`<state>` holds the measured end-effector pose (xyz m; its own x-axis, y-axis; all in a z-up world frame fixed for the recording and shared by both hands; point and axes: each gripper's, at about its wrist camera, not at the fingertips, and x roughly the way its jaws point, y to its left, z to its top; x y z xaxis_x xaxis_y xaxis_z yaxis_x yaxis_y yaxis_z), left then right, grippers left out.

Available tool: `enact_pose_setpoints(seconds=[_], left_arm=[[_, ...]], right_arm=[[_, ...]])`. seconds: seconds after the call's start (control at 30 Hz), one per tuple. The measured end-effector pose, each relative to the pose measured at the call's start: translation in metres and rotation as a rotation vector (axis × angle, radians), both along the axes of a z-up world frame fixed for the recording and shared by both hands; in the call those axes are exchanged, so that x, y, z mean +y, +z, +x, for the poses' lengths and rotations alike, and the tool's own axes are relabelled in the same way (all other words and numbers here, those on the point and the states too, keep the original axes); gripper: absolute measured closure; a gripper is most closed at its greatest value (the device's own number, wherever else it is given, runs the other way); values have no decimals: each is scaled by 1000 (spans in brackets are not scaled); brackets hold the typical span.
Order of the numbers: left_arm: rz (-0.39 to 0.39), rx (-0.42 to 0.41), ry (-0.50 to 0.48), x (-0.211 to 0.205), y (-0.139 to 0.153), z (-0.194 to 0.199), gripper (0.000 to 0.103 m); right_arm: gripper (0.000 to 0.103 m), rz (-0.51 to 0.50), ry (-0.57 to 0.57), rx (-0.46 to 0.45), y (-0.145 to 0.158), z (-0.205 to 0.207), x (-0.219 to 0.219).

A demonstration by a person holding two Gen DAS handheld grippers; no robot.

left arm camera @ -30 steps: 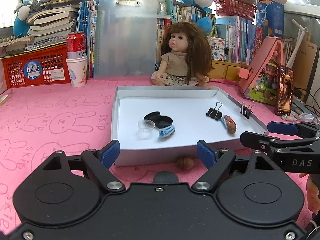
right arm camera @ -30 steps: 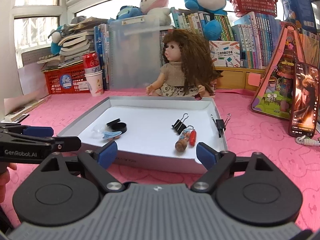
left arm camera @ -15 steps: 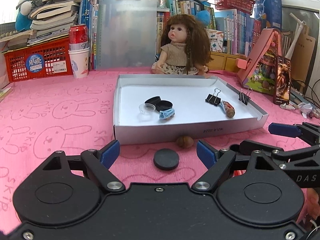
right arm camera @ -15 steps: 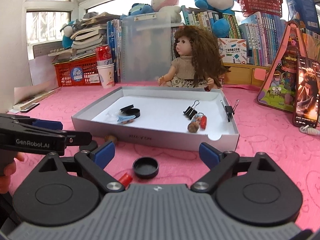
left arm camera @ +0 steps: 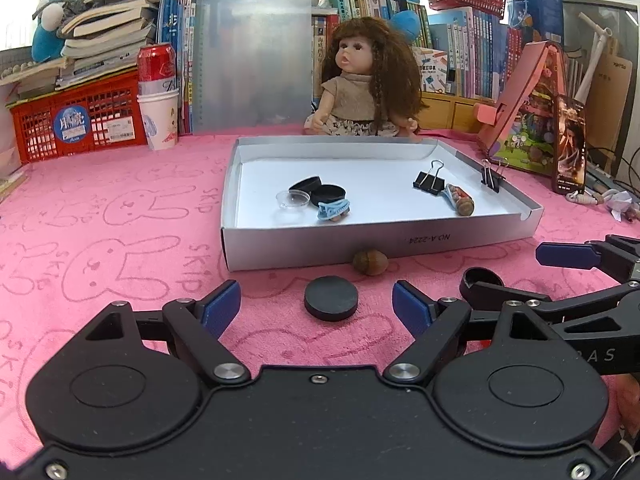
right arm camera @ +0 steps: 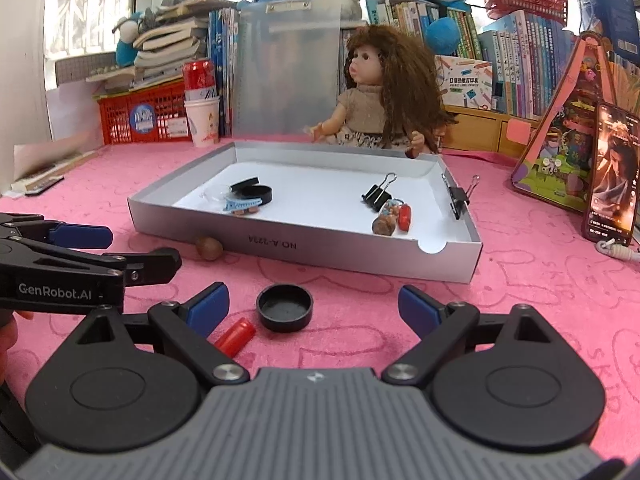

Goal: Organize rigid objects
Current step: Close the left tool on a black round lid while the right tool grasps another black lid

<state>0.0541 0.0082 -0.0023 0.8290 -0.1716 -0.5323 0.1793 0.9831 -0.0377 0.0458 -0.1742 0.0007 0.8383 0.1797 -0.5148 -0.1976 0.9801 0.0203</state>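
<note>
A shallow white box on the pink cloth holds black caps, a clear lid, a blue hair clip, a binder clip and a small figure. My left gripper is open and empty, with a black cap between its fingers and an acorn beyond. My right gripper is open and empty over an upturned black cap; a red cylinder lies by its left finger.
A second binder clip is clipped on the box's right wall. A doll sits behind the box, a red basket and cup with can stand back left, a phone and pink toy house stand right.
Both grippers have pulled back from the box toward the near edge. The black caps, acorn and red cylinder on the cloth have come into view in front of them.
</note>
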Motion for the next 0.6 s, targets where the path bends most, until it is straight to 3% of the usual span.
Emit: enact_pose_setpoints(seconds=[0.43,0.6], left_arm=[[2,12,8,-2,-11,2,26],[18,3,11,-4,-10,0,34]], right_arm=[[7,-26,1,72,-4,8,5],[7,-31,4,74,-5,9,5]])
